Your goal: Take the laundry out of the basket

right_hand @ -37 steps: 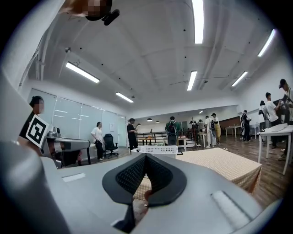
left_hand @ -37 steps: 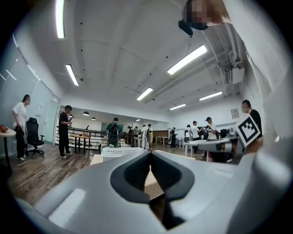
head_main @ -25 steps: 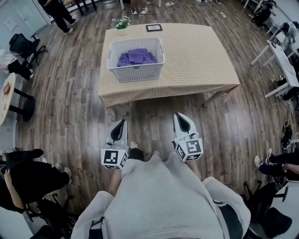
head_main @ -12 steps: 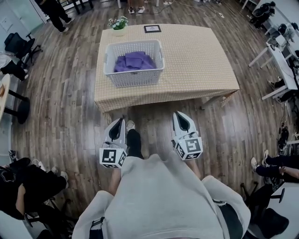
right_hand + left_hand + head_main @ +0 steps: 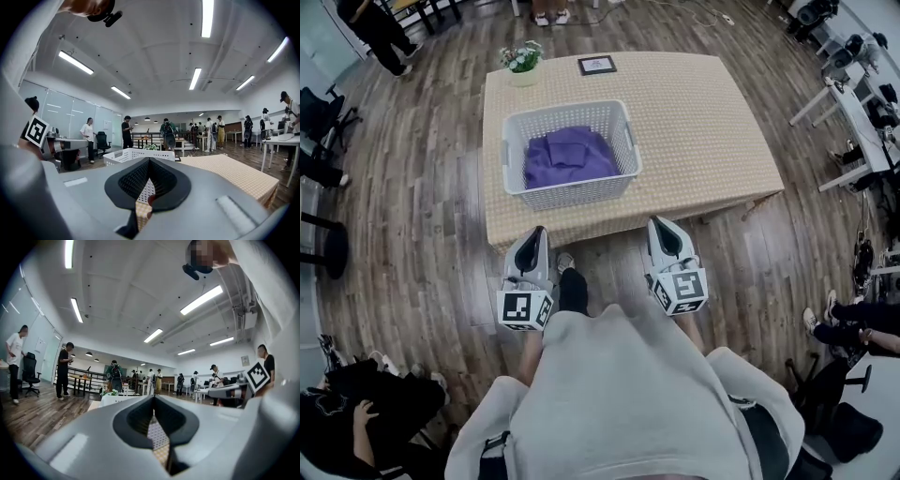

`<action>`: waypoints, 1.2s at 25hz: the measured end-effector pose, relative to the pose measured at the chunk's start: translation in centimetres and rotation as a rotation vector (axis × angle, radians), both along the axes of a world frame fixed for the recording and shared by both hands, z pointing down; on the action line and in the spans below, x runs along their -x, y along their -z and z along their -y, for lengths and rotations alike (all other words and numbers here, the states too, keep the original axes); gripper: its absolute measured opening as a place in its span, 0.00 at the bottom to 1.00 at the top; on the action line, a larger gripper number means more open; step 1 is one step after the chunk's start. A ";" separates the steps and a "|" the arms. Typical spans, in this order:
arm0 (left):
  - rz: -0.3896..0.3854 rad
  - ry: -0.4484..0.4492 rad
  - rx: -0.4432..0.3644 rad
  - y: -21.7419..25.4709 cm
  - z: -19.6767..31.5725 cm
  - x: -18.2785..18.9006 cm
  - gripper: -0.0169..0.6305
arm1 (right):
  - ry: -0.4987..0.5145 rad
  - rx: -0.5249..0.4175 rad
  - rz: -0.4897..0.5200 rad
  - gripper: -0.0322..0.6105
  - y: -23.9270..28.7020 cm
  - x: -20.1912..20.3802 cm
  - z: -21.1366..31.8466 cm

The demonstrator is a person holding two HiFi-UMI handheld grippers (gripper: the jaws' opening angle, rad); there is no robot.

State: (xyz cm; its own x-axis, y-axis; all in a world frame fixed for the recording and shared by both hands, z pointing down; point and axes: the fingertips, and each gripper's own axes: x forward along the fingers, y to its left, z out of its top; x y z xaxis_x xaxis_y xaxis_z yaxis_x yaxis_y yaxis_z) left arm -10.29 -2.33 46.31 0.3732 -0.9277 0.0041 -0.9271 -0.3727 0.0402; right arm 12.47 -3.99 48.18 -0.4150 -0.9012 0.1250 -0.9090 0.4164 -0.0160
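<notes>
A white laundry basket [image 5: 569,192] stands on the left half of a checked-cloth table [image 5: 703,122]. Folded purple laundry [image 5: 567,157] lies inside it. My left gripper [image 5: 532,240] and right gripper [image 5: 662,232] hang side by side at the table's near edge, short of the basket. Both have their jaws together with nothing in them. The right gripper view shows the basket [image 5: 136,155] just beyond the right gripper [image 5: 149,161]. The left gripper [image 5: 153,401] looks along the tablecloth [image 5: 159,439].
A small potted plant [image 5: 522,63] and a picture frame [image 5: 597,65] sit at the table's far edge. People stand and sit around the room, among them a seated person [image 5: 356,417] at lower left. White desks [image 5: 853,103] line the right side. The floor is wood.
The person has walked toward the table, so the basket and table now lie closer under both grippers. Both grippers stay shut and level beside each other.
</notes>
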 end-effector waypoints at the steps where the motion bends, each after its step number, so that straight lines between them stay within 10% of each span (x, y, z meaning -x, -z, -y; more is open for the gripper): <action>1: 0.000 -0.003 -0.006 0.4 1.5 0.8 0.04 | -0.007 -0.001 0.000 0.05 0.3 0.7 1.4; 14: -0.013 -0.018 -0.053 4.4 16.8 11.0 0.04 | -0.086 -0.047 -0.052 0.05 4.8 6.8 16.5; 30: 0.012 -0.010 -0.014 3.2 22.2 12.1 0.04 | -0.077 -0.010 -0.020 0.05 3.2 7.6 22.4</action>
State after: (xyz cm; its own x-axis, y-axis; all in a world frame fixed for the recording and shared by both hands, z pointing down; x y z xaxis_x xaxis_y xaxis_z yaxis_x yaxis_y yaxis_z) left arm -22.34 -24.49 43.10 0.3824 -0.9240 -0.0047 -0.9237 -0.3824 0.0238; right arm 4.84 -26.39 45.02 -0.3418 -0.9317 0.1230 -0.9385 0.3452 0.0067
